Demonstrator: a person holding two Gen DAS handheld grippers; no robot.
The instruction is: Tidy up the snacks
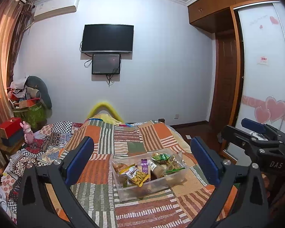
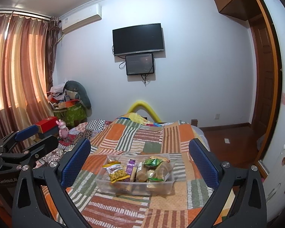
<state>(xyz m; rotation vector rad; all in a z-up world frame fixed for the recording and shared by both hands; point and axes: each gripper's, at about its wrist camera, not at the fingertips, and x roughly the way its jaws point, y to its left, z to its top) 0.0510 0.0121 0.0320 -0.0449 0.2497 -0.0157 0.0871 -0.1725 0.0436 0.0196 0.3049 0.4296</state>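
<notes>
A clear plastic bin (image 1: 162,184) (image 2: 157,187) sits on the patchwork bedspread and holds several snack packets. Among them are a yellow strip-snack bag (image 1: 139,176) (image 2: 118,174), a purple packet (image 1: 144,167) (image 2: 130,167), a green bag (image 1: 160,157) (image 2: 153,161) and tan cracker packs (image 1: 158,169) (image 2: 161,171). My left gripper (image 1: 142,160) is open and empty, held above the bed in front of the bin. My right gripper (image 2: 139,160) is open and empty too, likewise short of the bin. The right gripper shows in the left wrist view (image 1: 256,134), and the left gripper in the right wrist view (image 2: 32,136).
The bed (image 1: 123,138) (image 2: 138,138) fills the foreground, with a checkered quilt (image 1: 53,138) at its left. A pink toy (image 1: 28,133) (image 2: 62,130) and a red box (image 1: 9,127) stand left. A wardrobe (image 1: 266,66) and wooden floor (image 2: 228,142) lie right. A TV (image 1: 108,38) hangs on the far wall.
</notes>
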